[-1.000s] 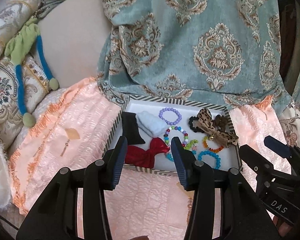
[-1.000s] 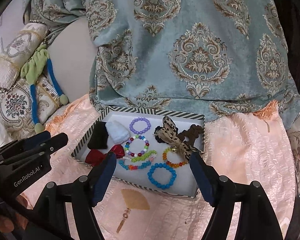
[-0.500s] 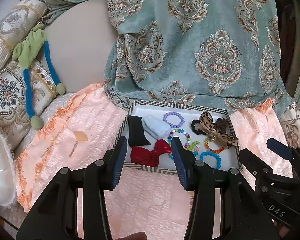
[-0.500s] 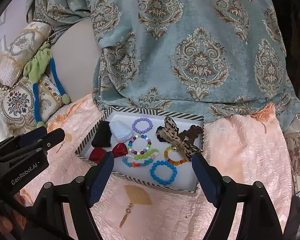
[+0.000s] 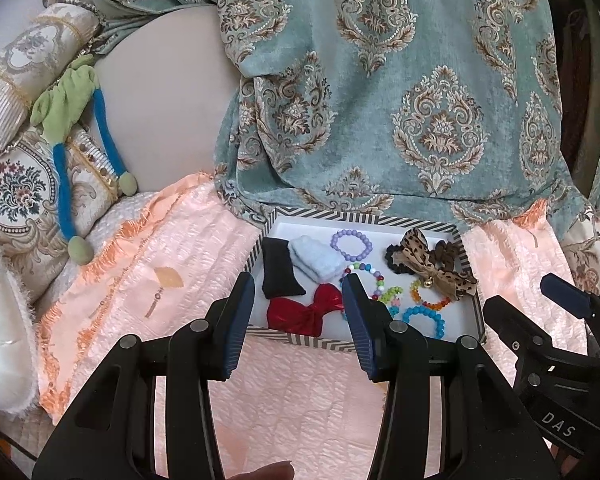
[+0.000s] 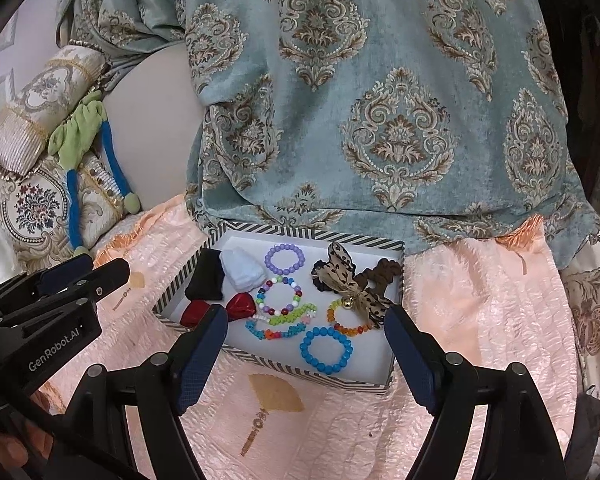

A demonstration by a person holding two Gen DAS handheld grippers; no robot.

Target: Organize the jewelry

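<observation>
A striped-rim white tray (image 6: 300, 233) (image 5: 362, 218) lies on a pink bedspread. It holds a purple bead bracelet (image 6: 285, 259), a multicolour bracelet (image 6: 279, 295), a blue bracelet (image 6: 326, 349), an orange bracelet (image 6: 346, 326), a leopard bow (image 6: 350, 284) (image 5: 434, 266), a red bow (image 5: 306, 312), a black pad (image 5: 280, 268) and a pale blue cloth (image 5: 314, 260). My left gripper (image 5: 298, 292) is open and empty, near the tray's front edge. My right gripper (image 6: 306, 330) is open and empty, wide over the tray's front.
A teal patterned cloth (image 6: 380, 100) hangs behind the tray. Embroidered cushions (image 5: 16, 184) and a green and blue plush toy (image 5: 72, 108) lie at the left. The pink bedspread (image 6: 480, 300) spreads around the tray.
Both grippers have drawn back and up a little from the tray, so it looks smaller and farther. Both stay open. The jewelry has not moved.
</observation>
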